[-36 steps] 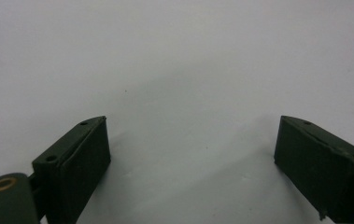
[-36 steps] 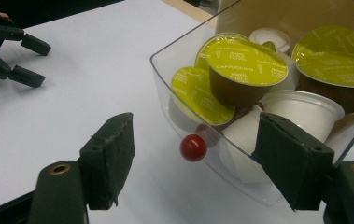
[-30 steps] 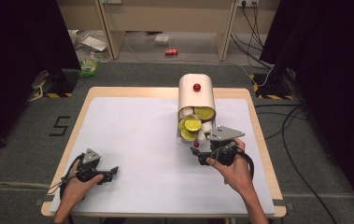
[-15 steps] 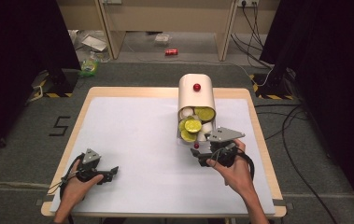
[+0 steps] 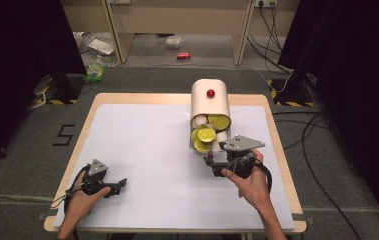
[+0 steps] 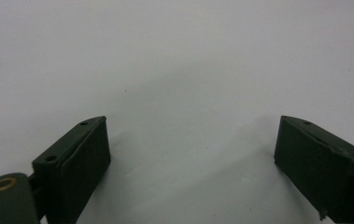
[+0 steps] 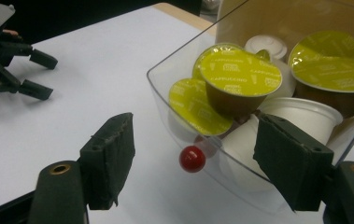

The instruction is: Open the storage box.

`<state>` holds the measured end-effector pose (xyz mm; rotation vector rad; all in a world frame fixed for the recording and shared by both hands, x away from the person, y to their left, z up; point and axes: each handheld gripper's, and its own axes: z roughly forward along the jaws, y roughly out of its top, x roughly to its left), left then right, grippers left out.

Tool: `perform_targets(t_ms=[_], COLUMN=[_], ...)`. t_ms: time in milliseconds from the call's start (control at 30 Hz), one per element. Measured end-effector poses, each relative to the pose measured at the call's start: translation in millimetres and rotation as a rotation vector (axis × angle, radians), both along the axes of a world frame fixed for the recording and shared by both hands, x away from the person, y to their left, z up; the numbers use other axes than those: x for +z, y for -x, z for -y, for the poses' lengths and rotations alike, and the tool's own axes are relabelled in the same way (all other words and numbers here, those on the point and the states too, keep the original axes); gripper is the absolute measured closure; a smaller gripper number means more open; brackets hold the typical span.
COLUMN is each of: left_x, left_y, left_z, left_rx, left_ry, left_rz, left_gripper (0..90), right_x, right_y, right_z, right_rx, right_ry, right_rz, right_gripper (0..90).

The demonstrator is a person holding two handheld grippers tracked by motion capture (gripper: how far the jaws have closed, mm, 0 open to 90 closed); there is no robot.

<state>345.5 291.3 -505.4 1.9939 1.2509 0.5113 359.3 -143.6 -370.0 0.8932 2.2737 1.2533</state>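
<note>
A white capsule dispenser [image 5: 209,102] with a red button [image 5: 210,93] on top stands at the table's far right. Its clear drawer [image 5: 197,145] [image 7: 161,100] is pulled out toward me. It holds several capsules with yellow-green lids [image 7: 240,72] [image 5: 206,135] and white capsules [image 7: 300,116]. My right gripper [image 5: 212,164] [image 7: 193,128] is at the drawer's front, open, with the drawer's small red knob [image 7: 192,158] [image 5: 208,160] between its jaws and touching neither pad. My left gripper [image 5: 122,184] [image 6: 191,126] [image 7: 48,75] rests low at the near left, open with nothing in it.
A white mat [image 5: 147,145] covers the wooden table [image 5: 282,150]. Cables [image 5: 317,150] trail on the floor to the right, and a red can [image 5: 183,56] and litter lie beyond the table. The mat is bare between the two grippers.
</note>
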Motion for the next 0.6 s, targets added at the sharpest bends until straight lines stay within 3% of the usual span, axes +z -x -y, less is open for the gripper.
perform_targets(t_ms=[200, 600], left_x=[0.0, 0.0], left_y=[-0.1, -0.2], left_z=[0.0, -0.1], left_rx=[0.0, 0.0], left_ry=[0.0, 0.001], left_rz=[-0.001, -0.001], left_gripper=[9.7, 9.7], right_x=[3.0, 0.1], right_y=[-1.7, -18.9], right_z=[-1.1, -13.1], right_rx=[-0.038, -0.118], right_ry=[-0.015, -0.037], right_rz=[0.04, 0.054], right_gripper=[27.5, 25.3])
